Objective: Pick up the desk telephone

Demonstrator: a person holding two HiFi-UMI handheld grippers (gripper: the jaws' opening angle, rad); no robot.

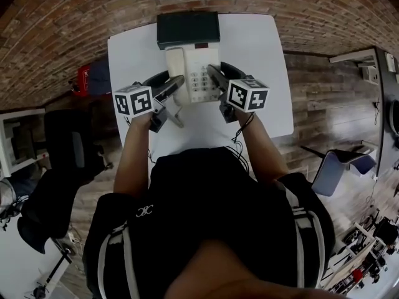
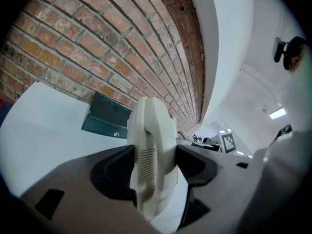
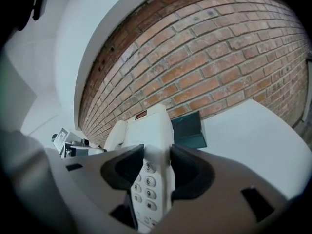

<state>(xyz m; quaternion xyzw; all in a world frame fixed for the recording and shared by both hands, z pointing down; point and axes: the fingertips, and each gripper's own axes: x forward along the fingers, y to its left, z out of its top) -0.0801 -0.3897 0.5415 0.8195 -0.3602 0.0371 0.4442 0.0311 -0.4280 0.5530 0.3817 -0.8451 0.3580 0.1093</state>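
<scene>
Over table (image 1: pixel 268 55), left tool (image 2: pixel 153 160), right tool (image 3: pixel 157 167) clamp desk telephone (image 1: pixel 193 73); right gripper view: keypad (image 3: pixel 146 189).

The person wears a black top (image 1: pixel 212 213) with pale shoulder stripes (image 1: pixel 298 229) and a small white logo (image 1: pixel 144 212).

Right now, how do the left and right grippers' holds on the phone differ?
The left gripper clamps the handset side of the phone; the right gripper clamps the keypad side. The left gripper reaches in from the phone's left, the right gripper from its right. Both are shut on the phone.
</scene>
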